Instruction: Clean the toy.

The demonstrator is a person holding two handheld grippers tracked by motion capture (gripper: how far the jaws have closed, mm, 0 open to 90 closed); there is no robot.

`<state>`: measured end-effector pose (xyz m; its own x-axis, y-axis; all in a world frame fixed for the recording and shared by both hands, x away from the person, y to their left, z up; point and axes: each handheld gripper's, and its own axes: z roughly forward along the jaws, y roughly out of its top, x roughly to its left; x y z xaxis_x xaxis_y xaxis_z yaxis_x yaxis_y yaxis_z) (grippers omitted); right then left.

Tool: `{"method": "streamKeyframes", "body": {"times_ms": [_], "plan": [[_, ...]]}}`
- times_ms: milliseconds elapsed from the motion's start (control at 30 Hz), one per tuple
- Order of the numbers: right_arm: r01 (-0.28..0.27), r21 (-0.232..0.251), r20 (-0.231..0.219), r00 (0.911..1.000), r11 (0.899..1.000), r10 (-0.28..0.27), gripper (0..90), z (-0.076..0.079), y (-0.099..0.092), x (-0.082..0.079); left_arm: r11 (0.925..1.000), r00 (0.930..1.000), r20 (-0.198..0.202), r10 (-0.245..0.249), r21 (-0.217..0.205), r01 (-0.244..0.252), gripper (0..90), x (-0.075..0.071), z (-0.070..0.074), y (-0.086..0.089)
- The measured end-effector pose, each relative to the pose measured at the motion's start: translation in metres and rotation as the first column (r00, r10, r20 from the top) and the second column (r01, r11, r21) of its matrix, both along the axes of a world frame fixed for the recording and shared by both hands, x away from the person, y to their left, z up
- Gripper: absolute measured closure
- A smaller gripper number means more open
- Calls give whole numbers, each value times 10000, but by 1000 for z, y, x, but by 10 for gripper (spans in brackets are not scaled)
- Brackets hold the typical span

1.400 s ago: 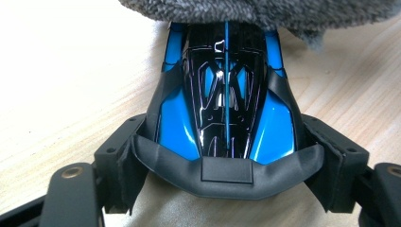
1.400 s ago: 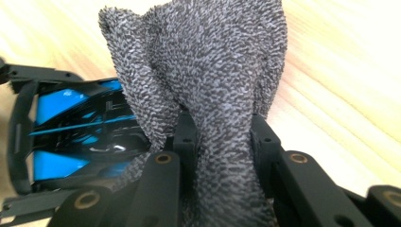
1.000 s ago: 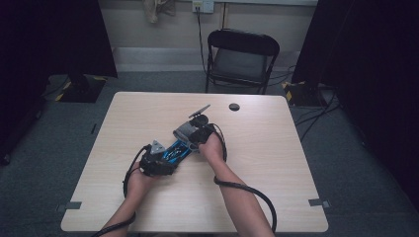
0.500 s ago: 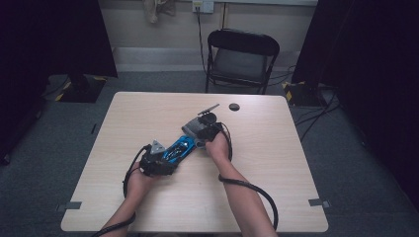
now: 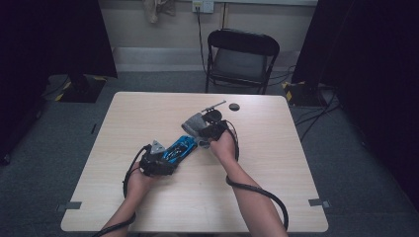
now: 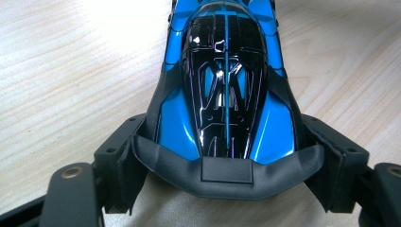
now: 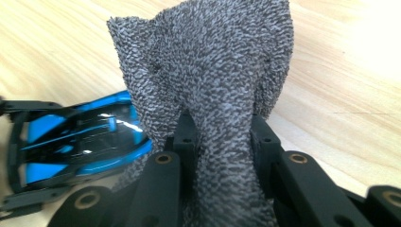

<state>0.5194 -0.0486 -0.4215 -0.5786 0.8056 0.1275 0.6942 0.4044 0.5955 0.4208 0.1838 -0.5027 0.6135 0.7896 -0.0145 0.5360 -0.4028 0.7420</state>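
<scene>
- Left gripper (image 5: pixel 170 157): in the high view I see it low on the left half of the table (image 5: pixel 148 207), lying flat and aimed up and to the right. Its jaws stand wide and clamp the blue toy car (image 5: pixel 179 149) by its flanks.
- The left gripper view adds what the high view cannot resolve: the blue toy car (image 6: pixel 226 90) points away from the camera, its glossy black canopy faces up, and its black rear bumper sits nearest the lens. Each jaw pad presses on one side of the body just ahead of that bumper. The car rests on the wood.
- Right gripper (image 5: pixel 197 127): in the high view I see it just right of the car's far end, near the table's middle, with the grey cloth (image 5: pixel 194 122) bunched at its tip. The jaws are closed on that cloth.
- The right gripper view confirms the grip: the grey cloth (image 7: pixel 213 90) is pinched between the two jaws and stands up from them as a rough, woven wad. To its left the blue toy car (image 7: pixel 75 142) lies just beside the cloth; I cannot tell whether they touch.
- Farther right, the high view alone covers the far table edge: a thin dark tool (image 5: pixel 213 105) and a small black disc (image 5: pixel 234 106) lie there, well apart from the car.
- Beyond the table stands a black folding chair (image 5: pixel 242 59).
</scene>
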Motion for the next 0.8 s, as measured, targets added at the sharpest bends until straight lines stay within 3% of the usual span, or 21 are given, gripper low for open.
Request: {"method": "streamKeyframes", "body": {"times_ms": [100, 400, 800], "plan": [[-85, 213, -9, 10000, 9997, 85, 708, 2, 2, -6, 10000, 10000, 2, 0, 0, 0, 245, 0, 0, 0], [-923, 187, 110, 9957, 9956, 921, 708, 6, 23, -24, 10000, 10000, 1, 1, -1, -1, 245, 0, 0, 0], [-1795, 241, 46, 9838, 9835, 1795, 706, 0, 53, -43, 10000, 10000, 8, -1, -4, 1, 245, 0, 0, 0]]}}
